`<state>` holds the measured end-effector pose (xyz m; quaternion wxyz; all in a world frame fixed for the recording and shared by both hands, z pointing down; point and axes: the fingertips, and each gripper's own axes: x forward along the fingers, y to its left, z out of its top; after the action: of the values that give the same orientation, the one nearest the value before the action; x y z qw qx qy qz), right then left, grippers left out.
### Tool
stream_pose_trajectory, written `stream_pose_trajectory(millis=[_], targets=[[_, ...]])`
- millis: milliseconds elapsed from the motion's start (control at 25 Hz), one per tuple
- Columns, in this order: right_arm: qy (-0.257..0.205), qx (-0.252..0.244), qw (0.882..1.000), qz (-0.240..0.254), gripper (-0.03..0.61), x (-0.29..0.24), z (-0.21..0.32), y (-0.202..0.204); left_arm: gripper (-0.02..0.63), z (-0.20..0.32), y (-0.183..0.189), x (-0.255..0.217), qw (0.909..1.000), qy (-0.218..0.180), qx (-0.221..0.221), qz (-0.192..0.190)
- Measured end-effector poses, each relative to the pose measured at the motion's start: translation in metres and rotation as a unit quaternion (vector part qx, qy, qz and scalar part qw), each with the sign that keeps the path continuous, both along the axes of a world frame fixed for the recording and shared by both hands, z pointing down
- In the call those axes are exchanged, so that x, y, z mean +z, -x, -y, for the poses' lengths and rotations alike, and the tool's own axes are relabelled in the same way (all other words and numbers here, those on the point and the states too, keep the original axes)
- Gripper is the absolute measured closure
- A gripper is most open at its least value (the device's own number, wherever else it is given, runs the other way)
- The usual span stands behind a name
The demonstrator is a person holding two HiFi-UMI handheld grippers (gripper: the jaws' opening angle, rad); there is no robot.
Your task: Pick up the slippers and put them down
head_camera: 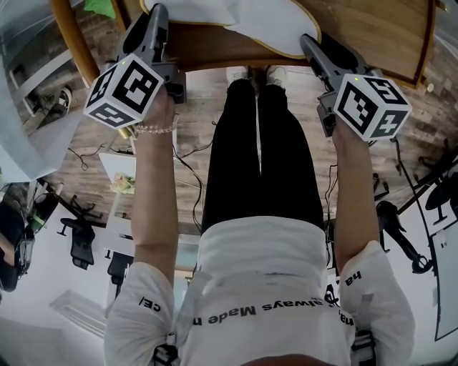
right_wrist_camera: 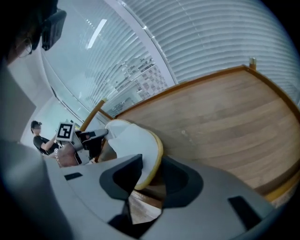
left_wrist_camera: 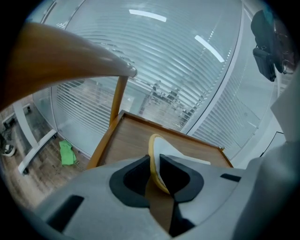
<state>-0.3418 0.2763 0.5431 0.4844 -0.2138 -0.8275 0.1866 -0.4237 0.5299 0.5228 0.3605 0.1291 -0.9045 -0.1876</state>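
Biggest thing is the wooden counter [head_camera: 372,36], rimmed, up at 12 o'clock in the head view. The person [head_camera: 261,286] stands right at its edge in a white shirt and black trousers, both arms stretched toward it over a plank floor [head_camera: 215,100].

At the counter's near edge is a white slipper [head_camera: 250,21] with a yellow rim. It runs from about 11 to 1 o'clock between the two tools. Can't tell if it's one slipper or a stacked pair.

The left gripper [head_camera: 156,14] is at 11 o'clock on one end. Its own view shows its fingers [left_wrist_camera: 131,180] narrow, clamped on the yellow rim, which stands on edge between them.

The right gripper [head_camera: 309,39] is at 1 o'clock on the other end. Its fingers [right_wrist_camera: 180,180] sit wider apart with the slipper's rounded tip between them. The tip is close by the 9 o'clock finger and clear of the 3 o'clock one.

Small stuff: there's a green cloth [left_wrist_camera: 67,152] on the floor at 9 o'clock in the left gripper view.
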Motion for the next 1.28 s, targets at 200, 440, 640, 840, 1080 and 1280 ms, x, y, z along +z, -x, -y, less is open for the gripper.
stream_pose_trajectory(millis=[200, 440, 640, 840, 1080, 1280], targets=[[0.066, 0.051, 0.996, -0.016, 0.495, -0.002, 0.000, 0.003, 0.551, -0.001, -0.008, 0.003, 0.9997, -0.018, -0.014, -0.005], [0.052, 0.046, 0.998, 0.007, 0.525, -0.015, -0.002, 0.007, 0.557, -0.004, -0.011, -0.005, 0.9995, -0.029, -0.013, -0.001], [0.043, 0.044, 0.998, 0.020, 0.528, -0.033, -0.002, 0.008, 0.561, -0.001, -0.013, -0.026, 0.9994, -0.033, -0.002, 0.010], [0.046, 0.043, 0.997, 0.033, 0.529, -0.059, 0.007, 0.017, 0.561, 0.008, -0.006, -0.053, 0.9990, -0.037, 0.006, 0.025], [0.049, 0.039, 0.996, 0.062, 0.531, -0.101, 0.012, 0.031, 0.563, 0.013, 0.002, -0.099, 0.9977, -0.043, 0.009, 0.053], [0.069, 0.042, 0.993, 0.084, 0.532, -0.151, 0.015, 0.042, 0.563, 0.014, 0.008, -0.150, 0.9957, -0.051, 0.002, 0.077]])
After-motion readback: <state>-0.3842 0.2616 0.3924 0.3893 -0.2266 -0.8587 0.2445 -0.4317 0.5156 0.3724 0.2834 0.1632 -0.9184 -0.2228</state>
